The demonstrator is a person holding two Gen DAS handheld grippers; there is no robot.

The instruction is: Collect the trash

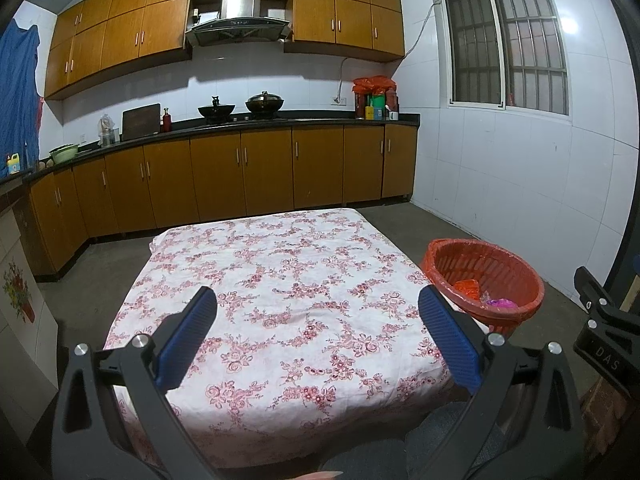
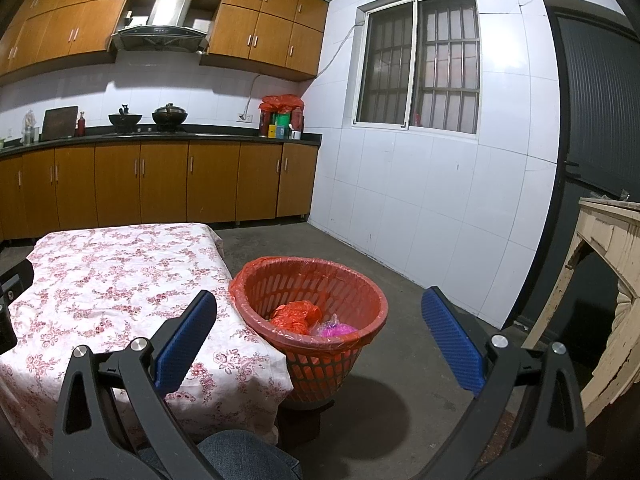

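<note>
A red slatted trash basket lined with a red bag stands on the floor right of the table; it also shows in the left wrist view. Inside lie a crumpled orange-red bag and a pink wad. A low table with a white, pink-flowered cloth is in front of me; it also shows in the right wrist view. My left gripper is open and empty above the table's near half. My right gripper is open and empty, held near the basket's front.
Brown kitchen cabinets and a dark counter with woks run along the far wall. A white tiled wall with a barred window is at right. A worn cream table stands at far right. The floor is grey concrete.
</note>
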